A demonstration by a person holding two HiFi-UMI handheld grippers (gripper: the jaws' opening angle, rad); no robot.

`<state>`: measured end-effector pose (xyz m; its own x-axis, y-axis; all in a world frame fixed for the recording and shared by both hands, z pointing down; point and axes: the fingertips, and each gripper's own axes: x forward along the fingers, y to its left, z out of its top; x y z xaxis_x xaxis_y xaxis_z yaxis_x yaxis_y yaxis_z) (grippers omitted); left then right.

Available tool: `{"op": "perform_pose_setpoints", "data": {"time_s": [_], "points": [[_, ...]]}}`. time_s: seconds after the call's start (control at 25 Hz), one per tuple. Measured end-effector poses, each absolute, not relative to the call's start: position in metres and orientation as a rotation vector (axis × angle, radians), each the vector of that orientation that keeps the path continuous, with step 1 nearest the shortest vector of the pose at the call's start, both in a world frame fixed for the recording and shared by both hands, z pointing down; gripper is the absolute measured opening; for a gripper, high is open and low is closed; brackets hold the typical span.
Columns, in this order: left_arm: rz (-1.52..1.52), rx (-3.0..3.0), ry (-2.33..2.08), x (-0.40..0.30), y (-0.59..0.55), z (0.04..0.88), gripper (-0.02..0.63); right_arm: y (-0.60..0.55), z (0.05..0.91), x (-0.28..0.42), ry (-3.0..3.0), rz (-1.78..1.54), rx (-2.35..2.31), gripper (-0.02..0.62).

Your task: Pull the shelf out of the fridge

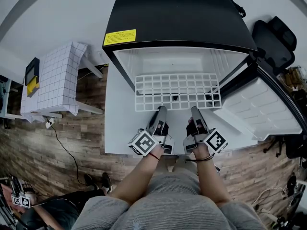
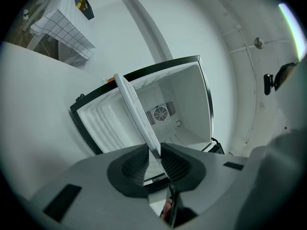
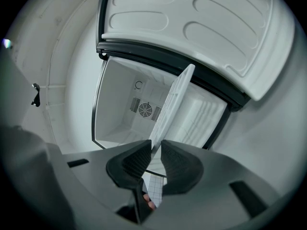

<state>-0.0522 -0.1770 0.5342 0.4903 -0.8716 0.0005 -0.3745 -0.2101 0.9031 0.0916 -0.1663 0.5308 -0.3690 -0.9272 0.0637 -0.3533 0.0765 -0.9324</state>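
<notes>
Two bare forearms reach over the near edge of a white platform [image 1: 117, 128], each hand holding a claw. The left gripper [image 1: 160, 110] and right gripper [image 1: 195, 111] lie side by side, both pointing level at the fridge [image 1: 177, 13].

Each one grips the near edge of the shelf [image 1: 177, 91], the left towards the middle of that edge and the right nearer its right end. In the left gripper view, the left gripper [image 2: 154, 150] has its ribbed pads pressed on either side of the thin white shelf [image 2: 136, 111]. The right gripper view shows the same, with the right gripper [image 3: 154, 147] clamped on the shelf [image 3: 175, 99].

The shelf is a white wire grid lying flat. Most of it sticks out of the fridge's mouth over the platform, and its far edge is inside the cavity. The door [image 1: 261, 107] hangs wide open on the right, its white liner facing up. A round fan grille [image 2: 160, 113] sits in the fridge's back wall.

The fridge's top is black, with a yellow label [image 1: 120, 36] at its front left corner. Off to the left, on the wood floor, stands a small table [image 1: 57, 78] under a checked cloth. A black chair [image 1: 273, 42] sits beyond the door on the right.
</notes>
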Motion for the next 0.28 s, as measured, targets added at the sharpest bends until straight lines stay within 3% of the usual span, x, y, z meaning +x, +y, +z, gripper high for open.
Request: {"op": "perform_pose_setpoints", "data": {"time_s": [0.28], "points": [[-0.662,1.802,-1.051,-0.050,-0.177,0.532,0.080,-0.159,0.546,0.102,1.760,-1.338,-1.382,0.066]]}}
